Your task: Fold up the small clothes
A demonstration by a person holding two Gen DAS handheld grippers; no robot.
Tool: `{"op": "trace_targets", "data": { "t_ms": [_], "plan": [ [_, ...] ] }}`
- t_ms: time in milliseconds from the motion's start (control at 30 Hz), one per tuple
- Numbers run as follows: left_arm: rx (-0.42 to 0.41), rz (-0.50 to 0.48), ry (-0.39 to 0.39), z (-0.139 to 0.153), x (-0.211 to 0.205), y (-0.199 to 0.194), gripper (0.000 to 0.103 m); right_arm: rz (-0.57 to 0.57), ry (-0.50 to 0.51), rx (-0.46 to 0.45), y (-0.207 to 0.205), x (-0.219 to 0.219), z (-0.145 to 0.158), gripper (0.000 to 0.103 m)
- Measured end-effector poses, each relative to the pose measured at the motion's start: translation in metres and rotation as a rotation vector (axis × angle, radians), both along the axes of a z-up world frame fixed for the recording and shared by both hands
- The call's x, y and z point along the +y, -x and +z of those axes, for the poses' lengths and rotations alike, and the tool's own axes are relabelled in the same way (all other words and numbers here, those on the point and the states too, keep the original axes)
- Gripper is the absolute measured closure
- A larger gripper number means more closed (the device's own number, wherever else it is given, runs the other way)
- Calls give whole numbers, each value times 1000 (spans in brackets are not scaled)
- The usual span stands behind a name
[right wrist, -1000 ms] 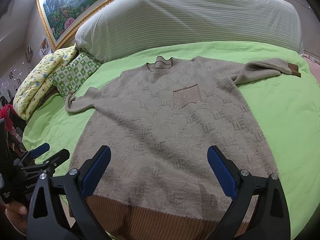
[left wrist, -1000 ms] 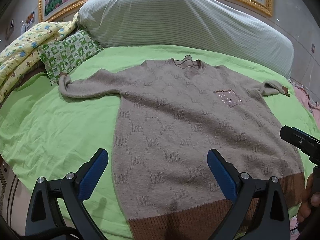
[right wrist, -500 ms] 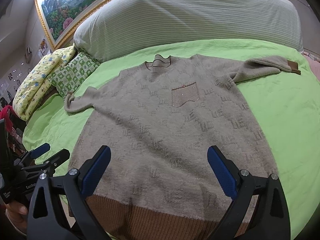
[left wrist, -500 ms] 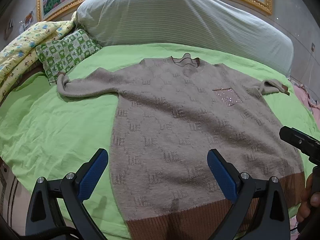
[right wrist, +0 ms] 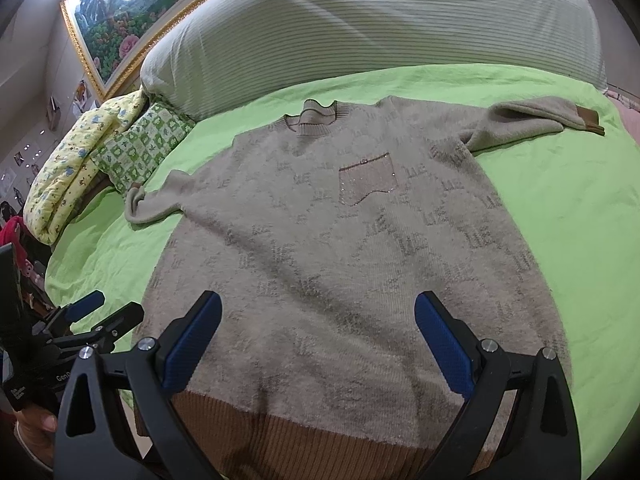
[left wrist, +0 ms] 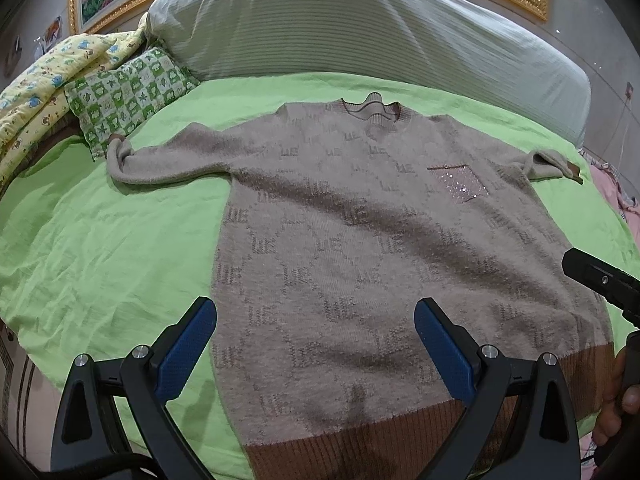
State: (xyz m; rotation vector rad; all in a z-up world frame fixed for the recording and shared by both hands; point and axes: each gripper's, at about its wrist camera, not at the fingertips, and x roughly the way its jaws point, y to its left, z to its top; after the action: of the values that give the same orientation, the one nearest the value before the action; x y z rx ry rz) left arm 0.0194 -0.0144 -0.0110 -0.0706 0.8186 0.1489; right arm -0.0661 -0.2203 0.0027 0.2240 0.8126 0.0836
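A beige knit sweater [left wrist: 360,248] with a brown ribbed hem and a sparkly chest pocket lies flat, face up, on the green bed sheet [left wrist: 100,240]. It also shows in the right wrist view [right wrist: 340,260]. Both sleeves are spread out to the sides. My left gripper [left wrist: 316,344] is open and empty, above the hem's left part. My right gripper [right wrist: 318,344] is open and empty, above the hem's middle. The left gripper also shows at the left edge of the right wrist view [right wrist: 104,312].
A large striped pillow [left wrist: 360,28] lies along the head of the bed. A green checked cushion [left wrist: 128,92] and a yellow printed blanket [left wrist: 44,84] sit at the far left. A gold picture frame [right wrist: 112,28] hangs behind. The bed edge is near me.
Both grippers have crept slightly forward and lower over the hem. The sweater has not moved and both grippers stay open.
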Motion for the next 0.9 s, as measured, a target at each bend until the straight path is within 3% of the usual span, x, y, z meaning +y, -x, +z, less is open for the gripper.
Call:
{"op": "trace_targets", "data": {
  "t_ms": [567, 900],
  "plan": [
    [12, 7, -24, -2, -1, -6, 3, -12, -34, -10, -3, -12, 4, 6],
    [25, -11, -20, 5, 4, -43, 3, -134, -58, -19, -36, -83, 20, 6]
  ]
}}
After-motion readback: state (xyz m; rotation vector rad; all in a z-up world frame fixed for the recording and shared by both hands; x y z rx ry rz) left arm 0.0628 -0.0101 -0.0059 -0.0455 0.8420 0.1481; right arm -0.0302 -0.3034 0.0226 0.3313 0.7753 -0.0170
